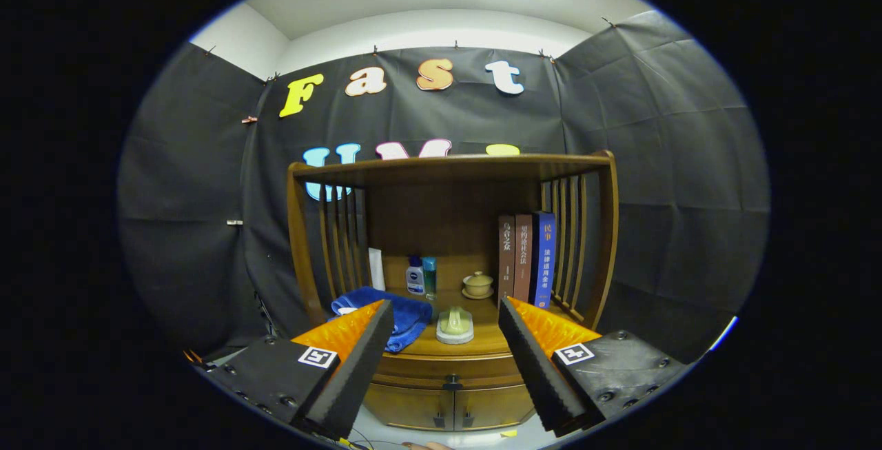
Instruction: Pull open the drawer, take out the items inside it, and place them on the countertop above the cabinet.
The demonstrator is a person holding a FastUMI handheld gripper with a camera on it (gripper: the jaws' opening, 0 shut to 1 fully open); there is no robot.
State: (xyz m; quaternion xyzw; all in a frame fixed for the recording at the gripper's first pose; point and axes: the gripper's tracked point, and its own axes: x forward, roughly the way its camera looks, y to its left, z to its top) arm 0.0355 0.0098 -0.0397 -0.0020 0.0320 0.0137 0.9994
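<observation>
A wooden cabinet [310, 243] stands ahead against the booth wall. Its drawer [427, 366] is shut, with a small dark handle [452, 382] at the middle of its front. Two lower doors [413, 405] sit under the drawer. The countertop [482, 340] above the drawer carries a blue towel [406, 315] and a soap dish [455, 326]. My gripper [446, 309] is open, well short of the cabinet, with nothing between its fingers [358, 360]. The drawer's contents are hidden.
At the back of the countertop stand two small bottles [421, 276], a white tube [376, 269], a lidded cup on a saucer [477, 284] and three upright books [527, 260]. Slatted side rails [568, 243] and a top shelf [448, 164] close in the countertop.
</observation>
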